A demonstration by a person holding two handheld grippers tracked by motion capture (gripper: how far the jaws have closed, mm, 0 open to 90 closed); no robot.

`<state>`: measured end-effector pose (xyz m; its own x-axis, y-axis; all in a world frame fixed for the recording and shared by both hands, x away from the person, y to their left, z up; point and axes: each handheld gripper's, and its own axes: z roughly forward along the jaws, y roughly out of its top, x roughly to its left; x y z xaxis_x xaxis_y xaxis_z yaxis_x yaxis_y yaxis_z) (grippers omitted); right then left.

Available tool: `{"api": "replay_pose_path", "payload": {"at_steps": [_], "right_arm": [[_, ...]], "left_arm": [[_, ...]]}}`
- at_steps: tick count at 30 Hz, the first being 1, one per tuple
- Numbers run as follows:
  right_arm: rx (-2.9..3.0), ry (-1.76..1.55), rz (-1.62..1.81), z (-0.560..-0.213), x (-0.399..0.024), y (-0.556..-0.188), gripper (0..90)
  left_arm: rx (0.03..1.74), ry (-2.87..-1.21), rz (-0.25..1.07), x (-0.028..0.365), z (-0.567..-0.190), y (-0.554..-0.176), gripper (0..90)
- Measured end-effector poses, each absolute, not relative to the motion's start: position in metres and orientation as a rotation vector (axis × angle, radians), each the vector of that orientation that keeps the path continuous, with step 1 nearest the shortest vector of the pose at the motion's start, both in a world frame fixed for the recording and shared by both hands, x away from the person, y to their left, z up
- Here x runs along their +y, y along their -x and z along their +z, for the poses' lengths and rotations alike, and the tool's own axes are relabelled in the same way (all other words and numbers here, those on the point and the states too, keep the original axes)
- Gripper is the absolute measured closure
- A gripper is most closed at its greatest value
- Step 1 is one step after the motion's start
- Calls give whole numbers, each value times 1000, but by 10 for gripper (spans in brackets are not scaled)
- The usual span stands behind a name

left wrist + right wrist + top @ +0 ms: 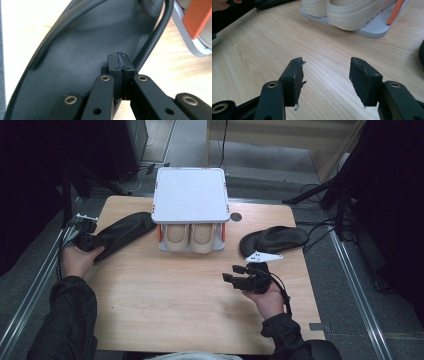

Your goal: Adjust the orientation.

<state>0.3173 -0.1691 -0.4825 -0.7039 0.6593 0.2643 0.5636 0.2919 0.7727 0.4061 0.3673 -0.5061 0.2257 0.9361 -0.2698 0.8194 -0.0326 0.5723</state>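
A flat black shoe point(122, 232) lies on the table's left side, its toe next to the rack. My left gripper point(89, 241) is at its heel end, shut on the shoe's rim; in the left gripper view the closed jaws point(121, 62) sit over the dark inner sole point(82, 50). A second black shoe point(275, 239) lies at the right. Just in front of it, my right gripper point(231, 273) is open above bare wood, and its pads point(293, 77) stand wide apart with nothing between them.
A white two-level rack point(190, 195) stands at the table's back middle, with a pair of cream shoes point(190, 237) on its lower shelf point(377, 27) and orange posts point(197, 17). The wooden table point(175, 305) stretches in front of it. Dark stands and cables surround the table.
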Motion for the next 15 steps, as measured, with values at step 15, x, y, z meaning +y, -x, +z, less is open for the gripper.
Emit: {"api": "replay_pose_path", "payload": {"at_steps": [15], "right_arm": [[2476,-1119,1389,-481,-158,-323,456]], "left_arm": [[1566,-1853,121,335,-505,-393,900]]}}
